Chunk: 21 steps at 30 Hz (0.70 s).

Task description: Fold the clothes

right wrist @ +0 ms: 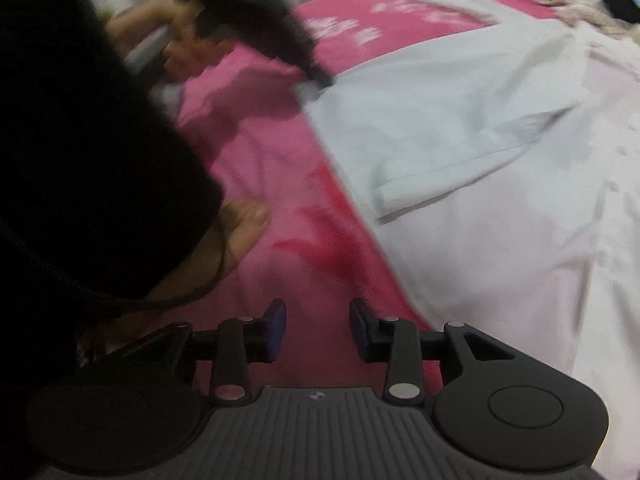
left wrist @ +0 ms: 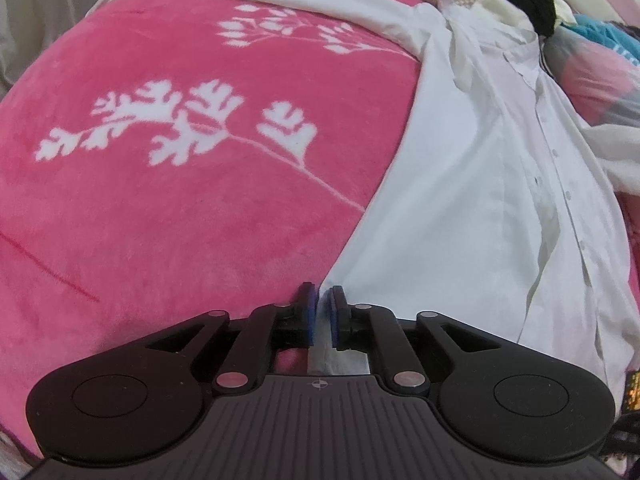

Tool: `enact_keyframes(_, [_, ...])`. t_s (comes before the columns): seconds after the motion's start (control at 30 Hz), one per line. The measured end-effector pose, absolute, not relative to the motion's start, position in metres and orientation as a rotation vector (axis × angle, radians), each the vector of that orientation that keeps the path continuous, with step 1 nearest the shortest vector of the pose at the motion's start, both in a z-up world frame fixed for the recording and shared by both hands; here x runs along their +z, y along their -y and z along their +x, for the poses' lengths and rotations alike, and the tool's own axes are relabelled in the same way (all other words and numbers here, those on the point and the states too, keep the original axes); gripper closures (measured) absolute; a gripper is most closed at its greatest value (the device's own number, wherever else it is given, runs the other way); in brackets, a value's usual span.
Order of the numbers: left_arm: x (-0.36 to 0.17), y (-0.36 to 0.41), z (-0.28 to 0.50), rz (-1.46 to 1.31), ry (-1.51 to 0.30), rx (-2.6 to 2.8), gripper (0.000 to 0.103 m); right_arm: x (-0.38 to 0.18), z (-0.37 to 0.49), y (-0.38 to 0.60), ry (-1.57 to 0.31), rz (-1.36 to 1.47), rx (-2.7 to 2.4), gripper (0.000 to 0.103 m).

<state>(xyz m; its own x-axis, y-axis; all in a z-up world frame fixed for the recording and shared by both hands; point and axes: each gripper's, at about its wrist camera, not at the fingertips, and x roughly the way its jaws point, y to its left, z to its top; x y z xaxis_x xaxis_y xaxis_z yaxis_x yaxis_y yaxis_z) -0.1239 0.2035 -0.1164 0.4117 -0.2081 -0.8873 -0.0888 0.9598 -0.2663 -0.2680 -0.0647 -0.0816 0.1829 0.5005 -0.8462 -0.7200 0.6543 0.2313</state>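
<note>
Pink blanket (left wrist: 180, 220) at left, bare. Left gripper (left wrist: 322, 312) at centre, fingers nearly together, pinching lower corner of white shirt (left wrist: 480, 200). Shirt flat on blanket, to right of fingers, long axis running away toward collar, button placket at far right. Right gripper (right wrist: 318, 330) over blanket, fingers wide, holding nothing; shirt hem just right of it. Left nearer, already engaged.

A: Where's room to pass?
B: Over the bare pink blanket (left wrist: 180, 220), left of the white shirt (left wrist: 460, 200).
A: Anything in the way?
B: A clothes pile (left wrist: 532, 4) crowds the far right.
</note>
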Motion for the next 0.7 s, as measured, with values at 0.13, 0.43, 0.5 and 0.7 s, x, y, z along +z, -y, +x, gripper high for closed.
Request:
enact_keyframes(0.13, [-0.116, -0.194, -0.128, -0.232, -1.125, -0.102, 0.081, -0.053, -0.240, 0.091, -1.079, -0.149, 0.770, 0.065])
enact_keyframes(0.43, [-0.117, -0.185, -0.133, -0.187, -1.092, -0.149, 0.063, -0.056, -0.124, 0.083, -1.258, -0.022, 0.600, 0.060])
enact_keyframes(0.5, [-0.118, -0.186, -0.135, -0.192, -1.082, -0.154, 0.063, -0.067, -0.095, 0.080, -1.258, 0.022, 0.529, 0.060])
enact_keyframes(0.7, [-0.119, -0.185, -0.136, -0.170, -1.073, -0.160, 0.064, -0.079, -0.009, 0.080, -1.082, 0.038, 0.393, 0.060])
